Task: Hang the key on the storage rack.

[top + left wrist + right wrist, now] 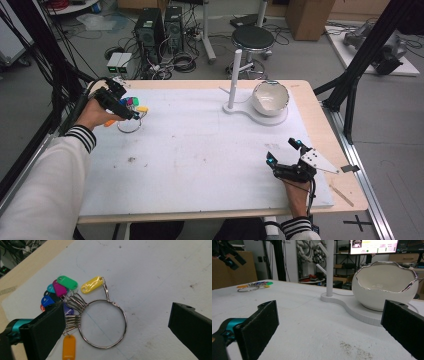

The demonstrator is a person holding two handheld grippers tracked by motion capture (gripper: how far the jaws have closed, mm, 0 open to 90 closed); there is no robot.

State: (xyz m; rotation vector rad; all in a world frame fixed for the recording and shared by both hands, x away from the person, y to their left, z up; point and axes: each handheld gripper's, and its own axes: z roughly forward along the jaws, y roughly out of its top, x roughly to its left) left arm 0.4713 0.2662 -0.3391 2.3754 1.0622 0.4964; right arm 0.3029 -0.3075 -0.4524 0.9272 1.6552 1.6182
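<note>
Left claw [112, 325], jaws spread wide, hovers over the key ring [102, 323]. Light, thin, slippery wire with loose floppy tags [67, 283]; pinch the bare arc between the jaws

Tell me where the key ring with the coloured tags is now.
The key ring lies flat on the white mat, far left in the high view, under the open left gripper.
</note>
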